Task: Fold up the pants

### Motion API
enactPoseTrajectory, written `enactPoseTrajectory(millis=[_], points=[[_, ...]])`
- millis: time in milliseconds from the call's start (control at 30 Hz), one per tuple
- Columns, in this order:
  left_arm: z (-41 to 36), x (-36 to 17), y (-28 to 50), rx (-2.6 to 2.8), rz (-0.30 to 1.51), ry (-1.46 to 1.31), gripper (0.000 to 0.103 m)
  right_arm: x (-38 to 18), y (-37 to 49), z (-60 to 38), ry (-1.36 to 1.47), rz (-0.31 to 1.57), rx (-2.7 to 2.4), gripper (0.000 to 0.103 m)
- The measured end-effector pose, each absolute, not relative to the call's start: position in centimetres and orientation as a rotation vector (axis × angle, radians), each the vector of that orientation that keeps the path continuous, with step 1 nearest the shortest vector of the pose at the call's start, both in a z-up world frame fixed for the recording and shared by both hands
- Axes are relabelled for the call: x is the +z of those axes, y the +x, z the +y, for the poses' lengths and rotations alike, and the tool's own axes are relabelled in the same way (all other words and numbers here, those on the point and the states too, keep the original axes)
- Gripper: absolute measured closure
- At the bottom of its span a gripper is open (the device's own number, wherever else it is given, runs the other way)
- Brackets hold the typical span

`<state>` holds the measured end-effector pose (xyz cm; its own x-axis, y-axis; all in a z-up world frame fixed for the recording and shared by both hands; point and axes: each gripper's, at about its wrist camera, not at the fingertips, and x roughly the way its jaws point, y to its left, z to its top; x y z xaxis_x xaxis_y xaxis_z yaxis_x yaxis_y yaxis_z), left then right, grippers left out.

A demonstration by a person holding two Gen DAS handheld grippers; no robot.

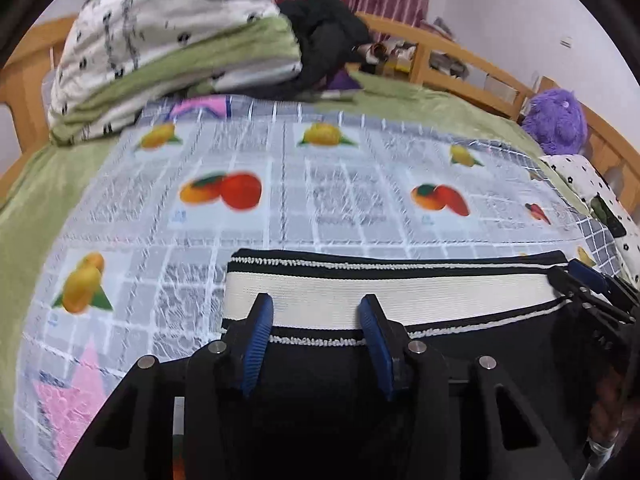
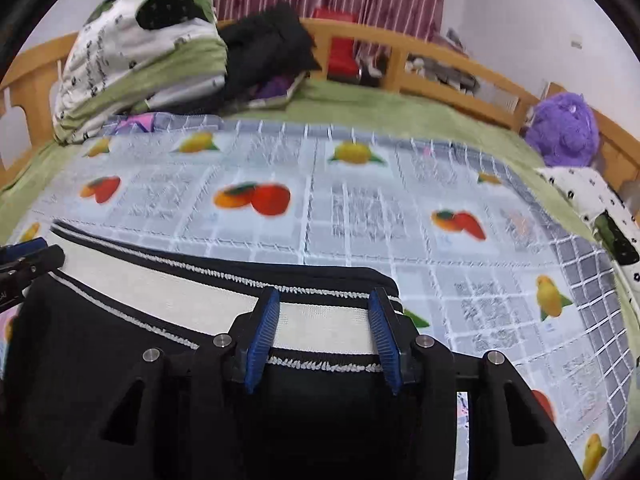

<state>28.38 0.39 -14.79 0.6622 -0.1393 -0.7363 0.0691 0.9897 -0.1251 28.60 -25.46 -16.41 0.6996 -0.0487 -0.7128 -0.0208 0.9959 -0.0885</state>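
Note:
Black pants (image 1: 320, 380) with a wide cream waistband (image 1: 384, 296) edged in black-and-white stitching lie on the fruit-print bed cover. My left gripper (image 1: 318, 308) is open, its blue pads either side of the waistband near its left end. My right gripper (image 2: 326, 304) is open over the waistband (image 2: 160, 276) near its right end. The right gripper shows at the right edge of the left wrist view (image 1: 588, 280). The left gripper shows at the left edge of the right wrist view (image 2: 28, 256).
The fruit-print cover (image 1: 320, 200) lies on a green sheet (image 1: 40, 200). A folded quilt (image 1: 168, 48) and dark clothes (image 1: 324, 40) are stacked at the back. A purple plush (image 1: 556, 120) and a spotted pillow (image 1: 592, 192) sit at the right by the wooden bed rail (image 1: 460, 52).

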Motion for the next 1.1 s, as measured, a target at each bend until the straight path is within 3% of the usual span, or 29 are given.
enactPoseTrajectory(millis=[400, 500, 667, 833, 1100], points=[[1.5, -14.6, 28.7, -0.090, 0.824, -0.113, 0.064, -16.8, 30.2, -27.1, -0.002, 0.836, 0.013, 0.058], [2.6, -14.5, 28.5, -0.070, 0.837, -0.096, 0.064, -16.0, 29.8, -28.1, -0.003, 0.832, -0.011, 0.051], [4.3, -15.8, 28.3, -0.109, 0.920, -0.171, 0.065, -16.3, 29.4, -29.9, 0.087, 0.885, 0.067, 0.051], [4.1, -16.0, 24.8, -0.163, 0.959, -0.092, 0.065, -15.9, 26.8, -31.0, 0.103, 0.910, 0.111, 0.051], [5.6, -17.0, 17.0, -0.206, 1.017, -0.198, 0.065, -16.1, 19.5, -32.9, 0.076, 0.951, 0.145, 0.051]])
